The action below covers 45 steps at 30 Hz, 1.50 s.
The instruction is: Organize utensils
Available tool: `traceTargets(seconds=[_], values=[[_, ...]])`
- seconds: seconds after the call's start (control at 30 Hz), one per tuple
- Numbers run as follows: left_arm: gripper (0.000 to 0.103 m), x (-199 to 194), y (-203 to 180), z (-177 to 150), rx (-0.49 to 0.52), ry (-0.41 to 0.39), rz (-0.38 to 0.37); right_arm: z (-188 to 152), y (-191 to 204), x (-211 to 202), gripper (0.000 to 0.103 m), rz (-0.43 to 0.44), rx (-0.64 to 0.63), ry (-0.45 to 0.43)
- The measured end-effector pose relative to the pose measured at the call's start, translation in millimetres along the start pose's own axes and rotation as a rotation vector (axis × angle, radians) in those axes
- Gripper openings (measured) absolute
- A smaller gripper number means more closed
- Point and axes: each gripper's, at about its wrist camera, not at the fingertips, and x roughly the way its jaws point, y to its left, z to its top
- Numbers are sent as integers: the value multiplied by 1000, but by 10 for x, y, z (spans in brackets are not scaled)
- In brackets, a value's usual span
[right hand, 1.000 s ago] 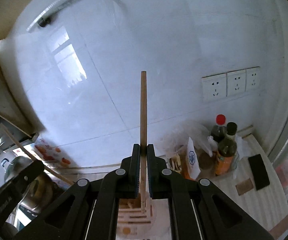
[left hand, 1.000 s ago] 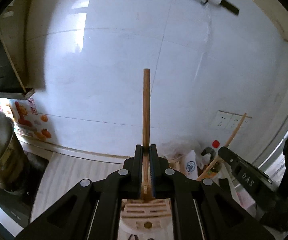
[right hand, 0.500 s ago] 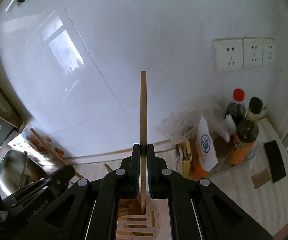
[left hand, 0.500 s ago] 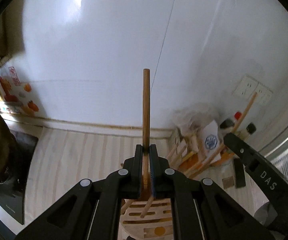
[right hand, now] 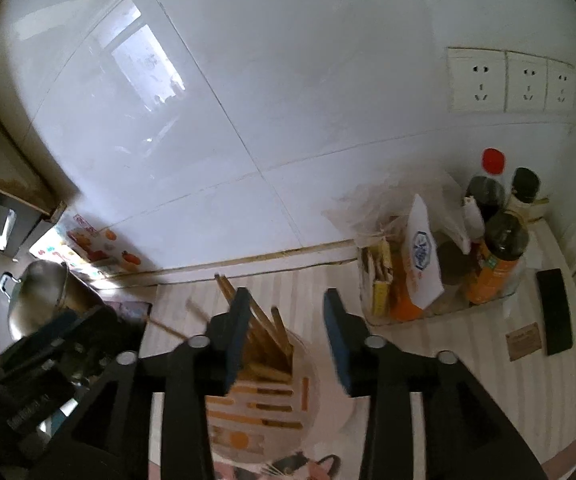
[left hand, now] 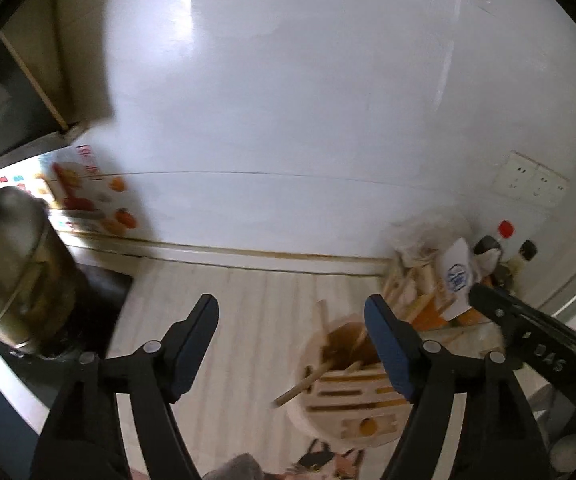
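Note:
A round wooden utensil holder [left hand: 352,404] with a slotted top stands on the counter below both grippers; it also shows in the right wrist view [right hand: 259,400]. Several wooden chopsticks [right hand: 265,332] lean inside it; in the left wrist view chopsticks [left hand: 308,376] poke out of its open part. My left gripper [left hand: 292,320] is open and empty, left of and above the holder. My right gripper [right hand: 285,312] is open and empty, directly above the holder. The right gripper's body [left hand: 536,344] shows at the right of the left wrist view.
A steel pot [left hand: 11,272] sits on a black cooktop at the left. Sauce bottles [right hand: 496,256], packets and a plastic bag crowd the back right corner. A black phone [right hand: 554,316] lies at the right. The white tiled wall with sockets [right hand: 512,80] is close behind.
Both grippers have opened and let go of their chopsticks, which now stand in the holder. Both views have tilted down toward the counter.

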Motion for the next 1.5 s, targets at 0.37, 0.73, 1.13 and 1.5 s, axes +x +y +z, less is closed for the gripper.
traceTargets(seconds=[0.37, 0.73, 1.13, 1.5], values=[[103, -155, 78, -523, 15, -34, 104, -537, 83, -218, 99, -207, -163, -12], [103, -168, 93, -846, -18, -6, 123, -842, 110, -344, 103, -313, -239, -36], [103, -1084, 121, -1179, 9, -86, 69, -1291, 331, -1329, 103, -333, -208, -160], [103, -2078, 161, -1675, 54, -162, 20, -1915, 567, -2415, 103, -351, -177, -274]])
